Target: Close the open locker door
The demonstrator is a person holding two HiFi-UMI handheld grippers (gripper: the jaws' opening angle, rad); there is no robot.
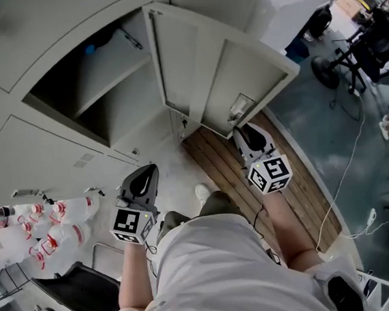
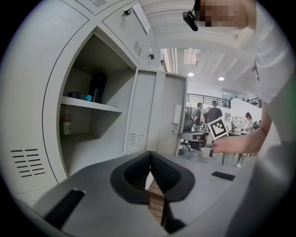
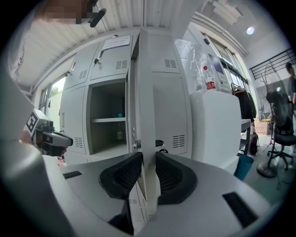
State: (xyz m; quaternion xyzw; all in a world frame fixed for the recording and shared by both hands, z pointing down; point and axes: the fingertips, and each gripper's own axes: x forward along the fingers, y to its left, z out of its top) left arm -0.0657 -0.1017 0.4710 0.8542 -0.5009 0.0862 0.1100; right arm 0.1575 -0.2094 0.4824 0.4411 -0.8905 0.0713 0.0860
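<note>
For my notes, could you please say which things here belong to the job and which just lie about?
Job: locker door, right gripper clamped on its edge, open locker.
Lying about: white bottles, office chair, blue bin, shut left gripper.

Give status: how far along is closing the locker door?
Done: the right gripper clamps the door edge. In hand: the swing, not started; the door stands wide open. Remaining: push it fully shut. The left gripper is shut, empty.
</note>
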